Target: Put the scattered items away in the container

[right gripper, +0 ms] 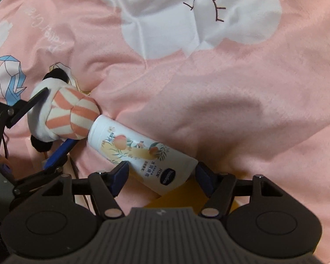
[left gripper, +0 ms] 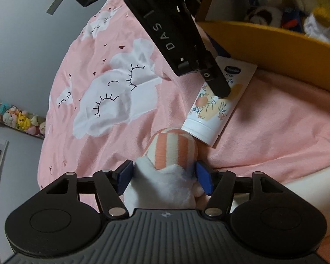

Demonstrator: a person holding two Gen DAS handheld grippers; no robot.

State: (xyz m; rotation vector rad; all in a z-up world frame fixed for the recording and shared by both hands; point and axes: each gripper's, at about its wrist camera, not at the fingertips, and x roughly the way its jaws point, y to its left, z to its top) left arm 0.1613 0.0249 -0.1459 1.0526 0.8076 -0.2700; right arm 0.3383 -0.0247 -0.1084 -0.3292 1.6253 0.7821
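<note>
Plush first: my left gripper (left gripper: 165,177) sits with its blue pads either side of the little stuffed toy (left gripper: 171,151), right at its white fleecy body. The pads look to be touching the fur, but I can't say they're squeezing yet, so I'd call the jaws apart around it. It's soft and light, I'd judge; it'll squash before it slips, so a bite across the thick middle, not the striped legs, should carry it.

Over to my right gripper (right gripper: 162,176): jaws spread wide around the flat crimped end of the cream tube (right gripper: 140,151), with daylight on both sides. Nothing clamped. The tube lies on the pink bedcover (right gripper: 231,88), its white cap end touching the toy's striped legs. Smooth plastic, so likely slick, and the body will give under pressure. I'd take it across the wider mid-body rather than the thin end.

The yellow-rimmed container (left gripper: 275,41) waits just beyond the tube, its edge right by the crimped end.
</note>
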